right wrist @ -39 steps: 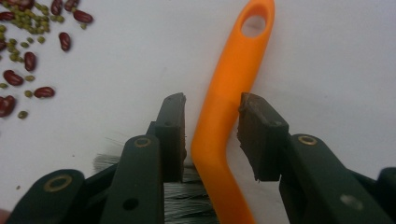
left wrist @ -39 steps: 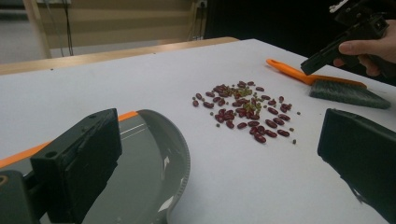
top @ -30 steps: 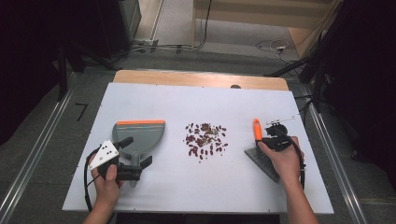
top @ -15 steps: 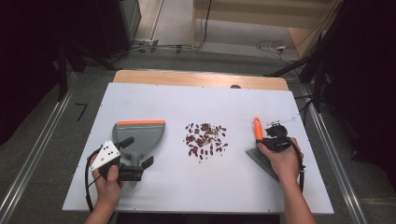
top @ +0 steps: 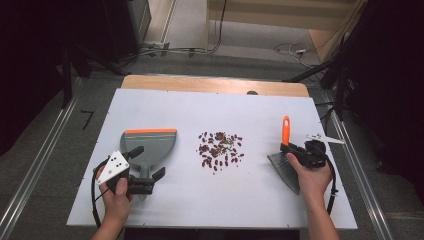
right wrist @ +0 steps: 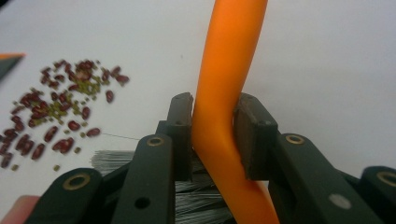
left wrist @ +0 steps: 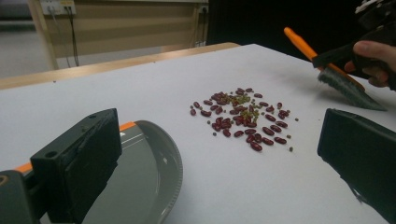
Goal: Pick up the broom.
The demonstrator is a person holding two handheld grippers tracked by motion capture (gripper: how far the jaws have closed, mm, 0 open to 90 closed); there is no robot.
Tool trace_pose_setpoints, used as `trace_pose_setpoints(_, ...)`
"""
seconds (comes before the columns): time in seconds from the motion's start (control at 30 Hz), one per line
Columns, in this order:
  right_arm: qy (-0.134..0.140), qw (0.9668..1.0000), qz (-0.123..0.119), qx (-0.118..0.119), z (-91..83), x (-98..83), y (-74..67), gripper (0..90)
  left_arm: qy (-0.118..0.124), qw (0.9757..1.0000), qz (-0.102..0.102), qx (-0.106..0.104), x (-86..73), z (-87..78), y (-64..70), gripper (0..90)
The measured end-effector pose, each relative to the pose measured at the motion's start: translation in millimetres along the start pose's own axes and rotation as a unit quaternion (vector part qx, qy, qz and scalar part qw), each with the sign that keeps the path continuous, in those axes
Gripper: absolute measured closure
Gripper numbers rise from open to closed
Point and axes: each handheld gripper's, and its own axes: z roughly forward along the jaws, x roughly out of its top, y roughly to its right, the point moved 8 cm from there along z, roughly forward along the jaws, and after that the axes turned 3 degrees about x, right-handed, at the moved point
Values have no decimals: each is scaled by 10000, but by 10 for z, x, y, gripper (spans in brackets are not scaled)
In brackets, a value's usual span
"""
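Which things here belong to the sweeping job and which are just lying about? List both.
Job: beans, brush clamped in right gripper, dustpan at open left gripper.
Lying about: small white piece near the right edge, cables on the floor beyond the table.

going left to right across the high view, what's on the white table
left gripper with open jaws → grey plastic dustpan with orange lip → scattered pile of dark red beans → orange-handled brush with grey bristles clamped in the right gripper
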Motion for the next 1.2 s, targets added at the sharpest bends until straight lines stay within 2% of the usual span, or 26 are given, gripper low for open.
trace_pose_setpoints(0.07,290,9996,-25,62,-55,26,-7,681,-1,10000,86,-16,16,11,39,0)
trace_pose_setpoints(0.2,830,9963,-74,213,-159,75,-37,683,8,9999,159,-57,34,33,91,0)
trace_pose_setpoints(0.3,1226,9918,-84,363,-256,137,-75,686,18,9998,181,-97,48,40,119,0)
trace_pose_setpoints(0.37,1427,9890,-117,367,-318,180,-98,688,20,9997,214,-118,55,44,133,0)
trace_pose_setpoints(0.57,1901,9801,-144,547,-471,310,-258,690,48,9996,243,-150,77,53,164,0)
trace_pose_setpoints(0.73,2089,9749,-261,728,-532,409,-463,691,80,9995,264,-159,108,77,210,0)
trace_pose_setpoints(0.8,2152,9733,-327,728,-540,435,-543,690,117,9995,215,-196,133,101,245,0)
trace_pose_setpoints(0.93,2175,9712,-319,920,-524,463,-706,690,129,9994,130,-303,162,139,293,0)
trace_pose_setpoints(1.03,2160,9705,-387,996,-497,466,-817,691,107,9993,144,-341,183,155,323,0)
trace_pose_setpoints(1.2,2161,9694,-465,1071,-458,468,-992,691,120,9983,109,-555,255,208,472,0)
